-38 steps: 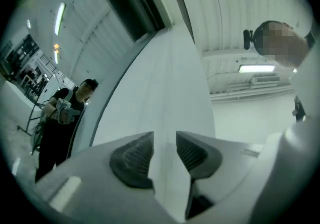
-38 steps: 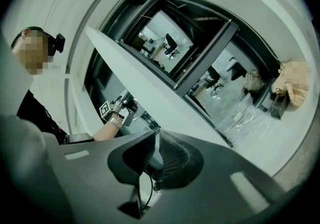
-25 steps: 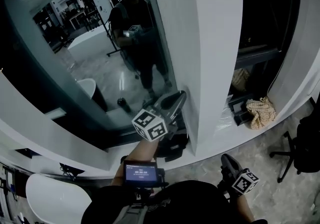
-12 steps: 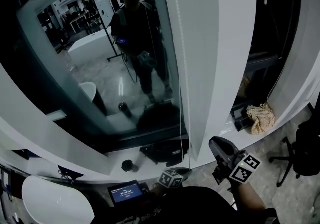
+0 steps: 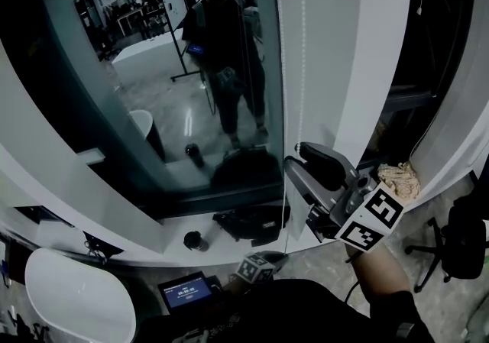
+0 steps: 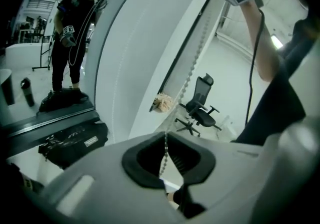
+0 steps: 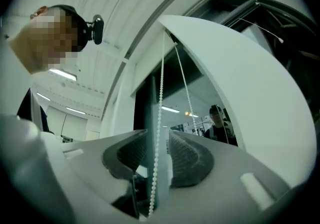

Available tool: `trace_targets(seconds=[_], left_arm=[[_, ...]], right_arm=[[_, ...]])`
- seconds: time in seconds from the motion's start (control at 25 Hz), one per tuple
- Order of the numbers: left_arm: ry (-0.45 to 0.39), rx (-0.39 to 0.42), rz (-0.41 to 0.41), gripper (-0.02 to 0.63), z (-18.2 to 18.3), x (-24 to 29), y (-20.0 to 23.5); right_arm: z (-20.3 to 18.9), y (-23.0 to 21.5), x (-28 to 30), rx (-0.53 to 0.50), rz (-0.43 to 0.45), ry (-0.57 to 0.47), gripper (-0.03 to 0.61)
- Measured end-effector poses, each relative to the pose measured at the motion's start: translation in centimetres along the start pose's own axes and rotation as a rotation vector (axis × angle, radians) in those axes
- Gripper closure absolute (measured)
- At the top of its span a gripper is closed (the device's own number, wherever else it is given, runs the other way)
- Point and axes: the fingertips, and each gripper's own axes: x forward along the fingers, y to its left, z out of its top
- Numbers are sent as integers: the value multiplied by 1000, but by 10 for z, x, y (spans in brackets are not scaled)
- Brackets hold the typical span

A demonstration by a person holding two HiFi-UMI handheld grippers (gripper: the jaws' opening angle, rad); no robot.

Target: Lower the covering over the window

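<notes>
Head view: a bead chain (image 5: 286, 211) hangs at the window's (image 5: 137, 105) right edge, beside a white pillar (image 5: 344, 43). Our left gripper (image 6: 167, 168) is clamped on it low down. Our right gripper (image 5: 296, 156), higher, has just been opening its jaws, the chain loose between them. We judge it light, limp and slippery: pinch across the beads. At the sill's (image 5: 137, 238) right end sit a dark bag (image 5: 248, 223) and bottle (image 5: 195, 241), contents hidden.

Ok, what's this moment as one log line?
left gripper: jaws shut on bead chain | right gripper: higher up, jaws just been opening, bead chain between them, unpinched | window: glass showing
</notes>
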Motion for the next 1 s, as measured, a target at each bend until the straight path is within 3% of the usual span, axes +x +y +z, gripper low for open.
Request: trace_targets(seconds=[0.04, 0.08, 0.12, 0.24, 0.32, 0.4, 0.52, 0.64, 0.76, 0.88, 0.92, 1.0], left_arm=[[-2, 1, -3, 601, 1, 0, -1], [-6, -1, -5, 600, 1, 1, -1], [-12, -8, -7, 600, 1, 1, -1], [-61, -56, -12, 598, 11, -12, 4], [-167, -78, -5, 597, 28, -27, 12], [-306, -87, 21, 597, 50, -49, 23], [-489, -80, 94, 588, 78, -96, 40], [-609, -90, 187, 552, 104, -155, 58], [-790, -199, 249, 515, 117, -217, 93], [-959, -355, 272, 459, 108, -273, 129], [-984, -350, 263, 454, 109, -282, 130], [-972, -263, 209, 459, 130, -281, 112]], right_arm=[[3, 0, 5, -24, -15, 5, 457], [6, -1, 8, -60, -37, 7, 538], [8, -2, 8, -118, -62, 7, 557], [11, 0, 0, -443, -146, 32, 561], [-6, 0, -7, -636, -186, 128, 563], [-47, -10, -18, -727, -195, 274, 561], [-129, -32, -53, -677, -225, 463, 563], [-238, -59, -102, -580, -253, 704, 563], [-348, -70, -161, -441, -245, 953, 561], [-370, -76, -187, -245, -323, 948, 561], [-369, -78, -187, -206, -336, 935, 561], [-369, -81, -185, -186, -335, 923, 561]])
